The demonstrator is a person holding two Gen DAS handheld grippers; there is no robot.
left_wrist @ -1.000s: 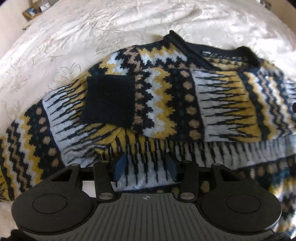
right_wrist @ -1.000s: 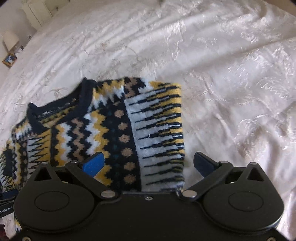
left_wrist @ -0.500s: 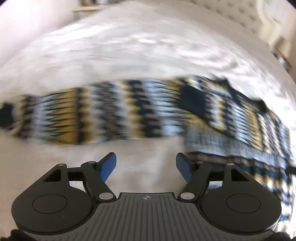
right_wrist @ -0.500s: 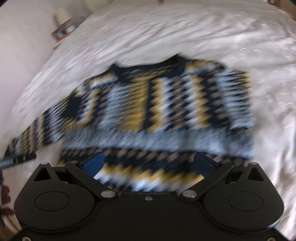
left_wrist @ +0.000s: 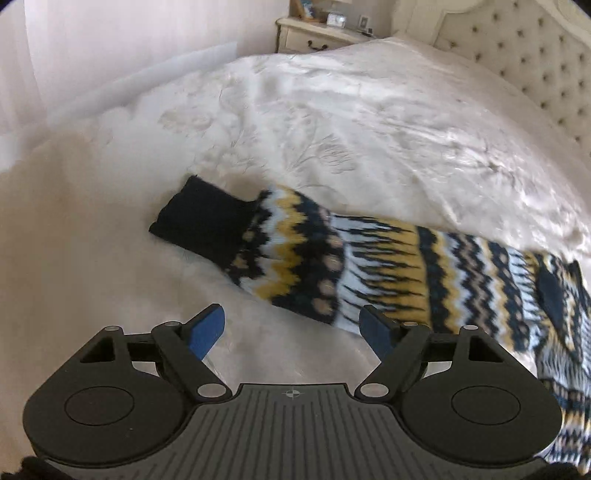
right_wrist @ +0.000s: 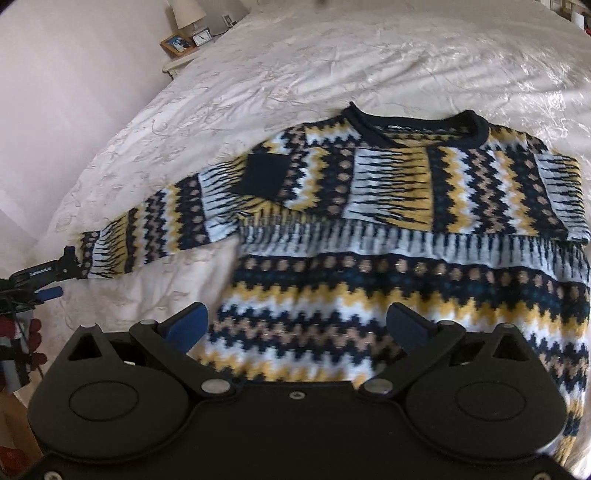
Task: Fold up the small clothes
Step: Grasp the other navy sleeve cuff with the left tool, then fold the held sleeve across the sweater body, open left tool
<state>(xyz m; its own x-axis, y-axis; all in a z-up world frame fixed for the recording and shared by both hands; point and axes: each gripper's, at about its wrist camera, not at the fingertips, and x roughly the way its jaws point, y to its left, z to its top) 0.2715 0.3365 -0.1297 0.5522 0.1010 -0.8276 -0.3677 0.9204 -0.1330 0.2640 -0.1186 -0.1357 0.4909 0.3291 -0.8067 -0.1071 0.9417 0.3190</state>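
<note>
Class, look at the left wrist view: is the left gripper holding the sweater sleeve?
No. The left gripper is open, and the sleeve lies on the bed beyond it.

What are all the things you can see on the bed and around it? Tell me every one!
sweater: one, navy, yellow, white and tan zigzags, spread on the bed; one sleeve folded across the chest, the other sleeve stretched out sideways.
bedspread: one, white with a flower pattern, wrinkled, under the sweater.
headboard: one, cream, buttoned, at the far end of the bed.
bedside table: one, cream, beside the bed.
lamp: one, pale, on the table.
picture frame: one, wooden, by the lamp.
small clock: one, white, next to the frame.
left claw: blue pads, open, empty, above the bedspread near the stretched sleeve.
right claw: blue pads, open, empty, over the sweater's lower part.
</note>
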